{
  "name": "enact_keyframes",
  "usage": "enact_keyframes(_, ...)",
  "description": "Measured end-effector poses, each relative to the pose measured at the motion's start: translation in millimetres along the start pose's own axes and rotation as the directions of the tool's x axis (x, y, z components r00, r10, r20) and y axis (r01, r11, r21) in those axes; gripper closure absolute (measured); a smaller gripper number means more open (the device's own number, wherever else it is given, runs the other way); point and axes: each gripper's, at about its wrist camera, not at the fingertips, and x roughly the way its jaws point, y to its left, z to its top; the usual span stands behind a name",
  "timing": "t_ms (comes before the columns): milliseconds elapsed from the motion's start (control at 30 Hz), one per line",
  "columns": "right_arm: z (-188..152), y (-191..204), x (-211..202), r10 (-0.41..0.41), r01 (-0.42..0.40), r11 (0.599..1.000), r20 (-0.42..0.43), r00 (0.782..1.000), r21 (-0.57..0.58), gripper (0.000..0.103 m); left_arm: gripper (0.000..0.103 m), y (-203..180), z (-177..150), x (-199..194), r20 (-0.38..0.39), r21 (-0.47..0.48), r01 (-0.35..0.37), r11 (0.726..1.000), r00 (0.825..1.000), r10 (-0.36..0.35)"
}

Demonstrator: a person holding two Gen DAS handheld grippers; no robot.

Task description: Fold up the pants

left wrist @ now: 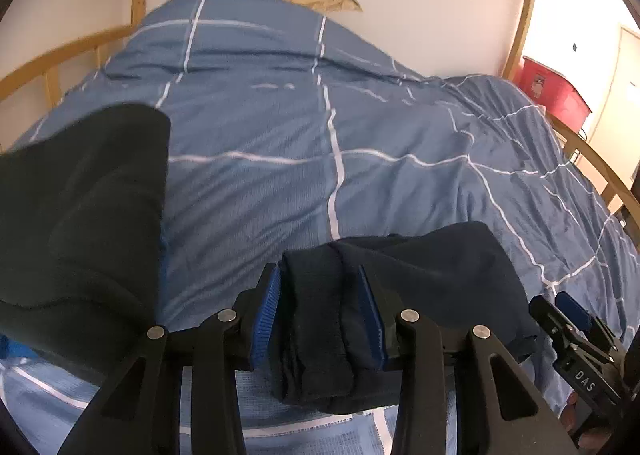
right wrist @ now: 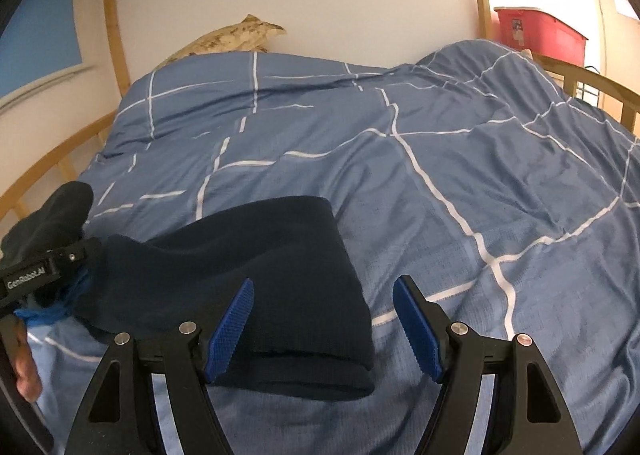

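1. Pants (right wrist: 256, 279): dark navy, on the bed (right wrist: 440, 175), part folded. A folded bundle lies near the front edge of the blue checked duvet.
2. Left hand-held gripper (left wrist: 320, 315): closed on a thick bunched part of the pants, cloth packed between the blue pads (left wrist: 266, 315). It grips the left end of the bundle.
3. Right hand-held gripper (right wrist: 324, 327): jaws wide, holding nothing. Its left pad sits over or just at the bundle's right end; touching or not, cannot tell. Its right pad is over bare duvet.
4. Key relation: the bundle lies left and slightly ahead of the right hand-held gripper, long axis running roughly left-right across the view. The folded end, a rounded closed edge, points toward the right hand-held gripper.
5. In the left wrist view a second dark flap (left wrist: 84, 215) hangs at far left, raised off the duvet; likely more of the pants, but where it joins is hidden.
6. Nearer hand: left already has the cloth; right is just beside the free end.
7. Judgement: fold under way, not finished. Next move probably needs the right to shift left and close on the free end, to lift it over or flatten it.
8. Risk: thick soft layers may slip out of the left grip.
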Motion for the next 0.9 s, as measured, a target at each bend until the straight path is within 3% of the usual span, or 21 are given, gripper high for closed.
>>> enact_keyframes(67,0.3,-0.1,1.5,-0.002,0.002,1.0,0.004,1.0,-0.001,0.031,0.069,2.0,-2.5,4.1,-0.006,-0.01,-0.002,1.0,1.0,0.002)
enact_keyframes(100,0.0,-0.1,2.0,-0.001,0.001,1.0,0.004,1.0,-0.001,0.031,0.078,2.1,-3.0,5.6,-0.012,-0.01,-0.001,1.0,1.0,0.001)
enact_keyframes(133,-0.4,0.4,2.3,0.003,-0.003,1.0,0.003,1.0,-0.003,0.031,0.095,1.9,-3.7,6.3,-0.016,-0.005,-0.017,1.0,1.0,0.017)
enact_keyframes(233,-1.7,1.3,2.2,0.008,-0.008,1.0,0.003,1.0,-0.009,0.031,0.095,0.8,-4.6,-0.4,-0.016,0.002,-0.023,1.0,1.0,0.023)
enact_keyframes(367,-3.6,4.8,1.0,0.016,-0.016,0.999,0.003,1.0,-0.029,0.031,0.098,0.8,-8.0,-9.6,-0.04,0.005,-0.088,0.996,0.995,0.088)
enact_keyframes(533,-3.5,9.8,-2.1,0.005,-0.005,0.999,0.005,1.0,-0.051,0.031,0.097,9.9,-11.2,4.8,-0.111,0.006,-0.157,0.988,0.981,0.157)
enact_keyframes(733,-6.0,10.6,-0.5,-0.004,0.003,0.998,-0.016,1.0,-0.062,0.031,0.093,5.6,-16.0,10.3,-0.111,0.051,-0.176,0.983,0.977,0.181)
enact_keyframes(800,-7.0,7.3,-0.9,-0.012,0.011,0.999,-0.025,1.0,-0.046,0.031,0.087,5.2,-16.9,5.3,-0.097,0.052,-0.183,0.982,0.978,0.187)
enact_keyframes(900,-6.7,2.3,-7.4,-0.01,0.01,1.0,-0.012,1.0,-0.024,0.031,0.066,-1.7,-18.4,-14.6,-0.029,0.066,-0.206,0.976,0.978,0.208)
